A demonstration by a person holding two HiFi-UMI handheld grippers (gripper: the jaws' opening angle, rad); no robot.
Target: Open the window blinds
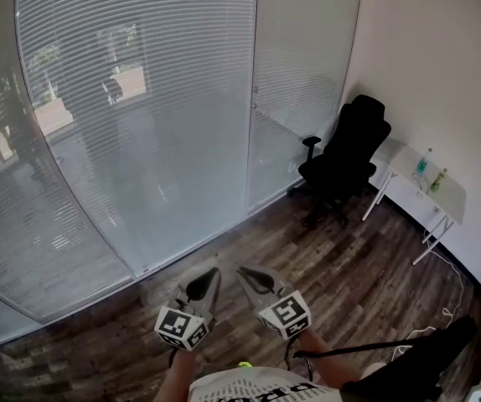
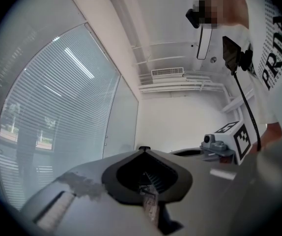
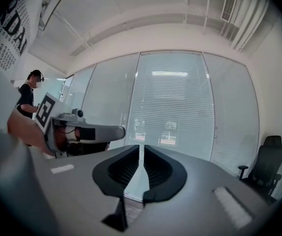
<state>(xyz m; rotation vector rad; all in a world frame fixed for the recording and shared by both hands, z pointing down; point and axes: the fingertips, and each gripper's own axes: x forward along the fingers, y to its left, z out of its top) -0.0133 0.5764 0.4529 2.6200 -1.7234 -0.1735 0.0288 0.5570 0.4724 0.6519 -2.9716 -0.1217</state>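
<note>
Window blinds (image 1: 140, 99) are down with slats closed, covering the curved glass wall ahead. They span the top-left of the head view and are well apart from both grippers. Only a faint washed-out view shows through the slats (trees or buildings, can't tell which).

Left gripper (image 1: 214, 273) is held low at bottom centre, pointing toward the glass. In the left gripper view its jaws are together at the tip and nothing is clamped. A blurry pale strip inside the jaw hollow is too smeared to identify. Its marker cube (image 1: 182, 327) is partly cut by the person's forearm below.

Right gripper (image 1: 245, 271) sits just beside the left one. In the right gripper view its pads stand a thin slit apart with nothing between them, and the blinds show through the gap. Its marker cube (image 1: 287, 314) is in full view.

A black office chair (image 1: 354, 145) stands in the far right corner on the wood floor (image 1: 349, 266). Near it, a white table (image 1: 408, 182) against the wall carries two small bottles (image 1: 425, 162), labels unreadable. The person's printed white shirt (image 1: 253, 388) is cropped at the bottom edge. A dark shape (image 1: 425, 363) at bottom right is cut off and not identifiable. At the left of the right gripper view stands another person in a dark top (image 3: 27, 100), small and half hidden behind the left gripper.
</note>
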